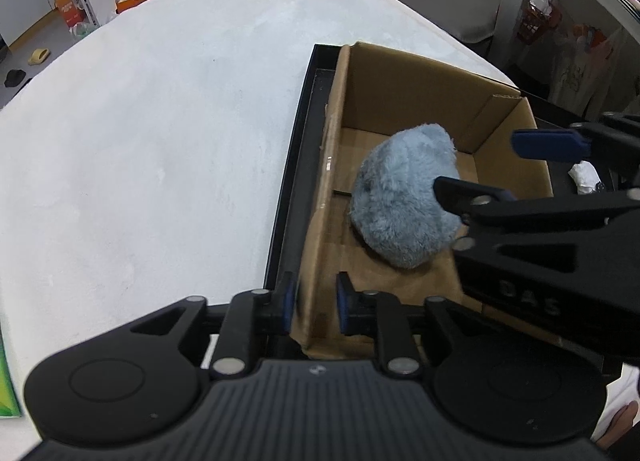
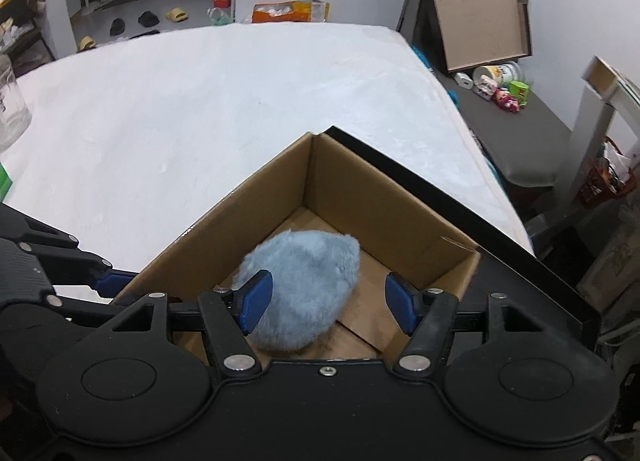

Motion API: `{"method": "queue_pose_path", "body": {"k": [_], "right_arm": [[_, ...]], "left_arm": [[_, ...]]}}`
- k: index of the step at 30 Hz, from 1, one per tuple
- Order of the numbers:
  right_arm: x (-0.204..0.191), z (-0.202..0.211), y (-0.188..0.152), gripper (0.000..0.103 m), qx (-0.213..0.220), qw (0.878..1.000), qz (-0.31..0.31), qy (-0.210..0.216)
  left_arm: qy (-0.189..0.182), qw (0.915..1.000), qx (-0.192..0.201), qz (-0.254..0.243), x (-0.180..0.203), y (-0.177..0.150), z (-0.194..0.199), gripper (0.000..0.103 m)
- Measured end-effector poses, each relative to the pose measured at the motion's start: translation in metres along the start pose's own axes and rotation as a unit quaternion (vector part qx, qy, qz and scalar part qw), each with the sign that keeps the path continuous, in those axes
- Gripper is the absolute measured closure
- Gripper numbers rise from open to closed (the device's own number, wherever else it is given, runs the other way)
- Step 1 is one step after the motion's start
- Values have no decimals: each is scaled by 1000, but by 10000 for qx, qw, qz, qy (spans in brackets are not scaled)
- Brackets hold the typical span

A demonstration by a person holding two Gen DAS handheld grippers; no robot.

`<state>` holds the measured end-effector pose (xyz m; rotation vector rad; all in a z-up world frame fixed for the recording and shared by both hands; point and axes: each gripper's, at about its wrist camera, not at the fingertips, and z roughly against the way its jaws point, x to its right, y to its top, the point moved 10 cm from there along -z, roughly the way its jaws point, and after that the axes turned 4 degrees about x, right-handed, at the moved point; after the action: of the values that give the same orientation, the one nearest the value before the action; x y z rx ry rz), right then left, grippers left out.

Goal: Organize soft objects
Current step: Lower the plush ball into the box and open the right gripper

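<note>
The left gripper [image 1: 314, 303] has its two blue-padded fingers slightly apart, and the near wall of the cardboard box [image 1: 320, 229] stands in the narrow gap between them. The pads do not seem to press on the cardboard – the left pad is close beside the wall, the right pad is clearly apart from it, inside the box.

The right gripper [image 2: 326, 303] has its fingers spread wide over the open box [image 2: 280, 177]. The blue plush toy [image 2: 304, 285] lies between and below them. The left finger [image 2: 256, 301] overlaps the toy's fur in the right wrist view, but the right finger stands apart from it, so the toy is not pinched. In the left wrist view the right gripper [image 1: 500, 169] comes in from the right side, with one finger over the toy [image 1: 400, 197] and the other above the far corner of the box.

The toy – round, fluffy, pale blue – rests on the bottom of the box, nearer to its front part. The box stands on a black tray [image 1: 298, 149], which lies at the edge of a big white surface [image 1: 160, 121].
</note>
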<state>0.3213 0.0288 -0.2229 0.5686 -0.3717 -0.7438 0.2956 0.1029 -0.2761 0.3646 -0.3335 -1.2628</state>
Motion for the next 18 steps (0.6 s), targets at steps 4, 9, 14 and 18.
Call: {"method": "queue_pose_path", "body": {"k": [4,9,14,18], "right_arm": [[12,14,-4,33,69,9997,-198,-89],[32,31,-15,23,181,9978,-597,-242],[51,42,-32,20,235,9944,-957,-386],[63,48,-47,20,237,9911,-1223,-463]], "left_arm": [[52,9999,50,-73,6,2,4,55],[11,9998,129,-121,13,2,11,37],[67,9996,198,-202,22,1,15,31],[146,9995,172,-234,22,-2,16,30]]}}
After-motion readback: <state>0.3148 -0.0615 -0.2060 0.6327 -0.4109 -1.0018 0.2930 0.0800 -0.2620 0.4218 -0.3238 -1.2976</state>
